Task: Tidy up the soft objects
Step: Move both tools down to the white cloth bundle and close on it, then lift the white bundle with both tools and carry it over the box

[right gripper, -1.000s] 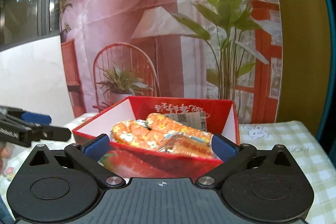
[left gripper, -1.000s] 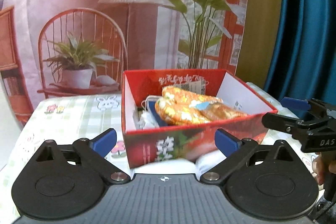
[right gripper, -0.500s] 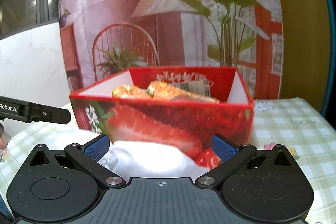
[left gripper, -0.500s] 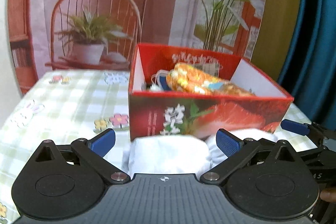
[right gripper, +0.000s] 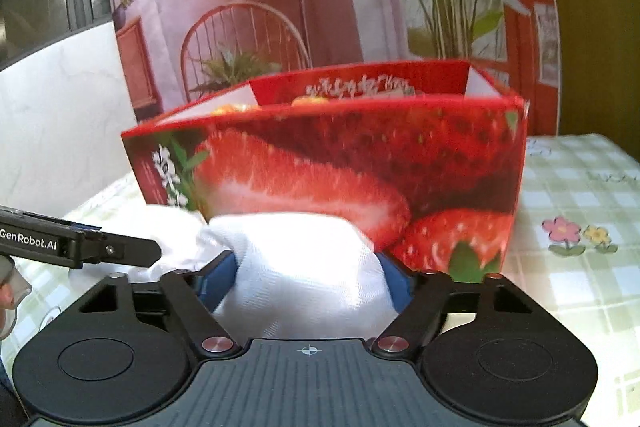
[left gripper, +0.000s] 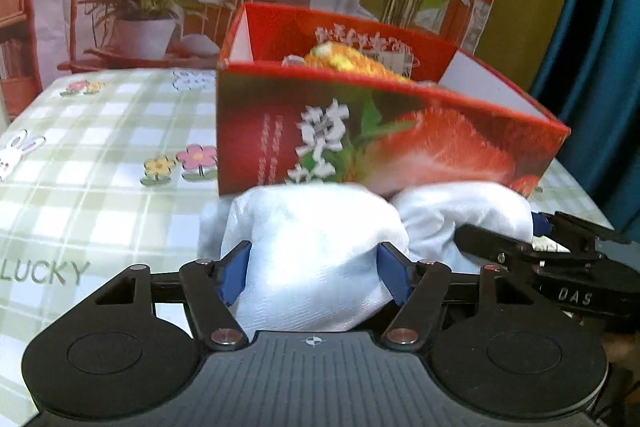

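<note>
Both my left gripper (left gripper: 314,273) and right gripper (right gripper: 308,277) are closing on the white cloth (left gripper: 316,247) lying against the near side of the red box (left gripper: 384,143), which already holds orange soft things (left gripper: 352,61); the cloth is not yet boxed.

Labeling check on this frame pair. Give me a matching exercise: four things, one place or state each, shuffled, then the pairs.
Things
1. white cloth
2. red box
3. orange soft item
4. left gripper

Places or states
A. inside the box, showing above its rim
B. closing, with the cloth between its jaws
C. bunched on the tablecloth in front of the box
D. open-topped, strawberry print on its front wall

Pairs: 1-C, 2-D, 3-A, 4-B
</note>
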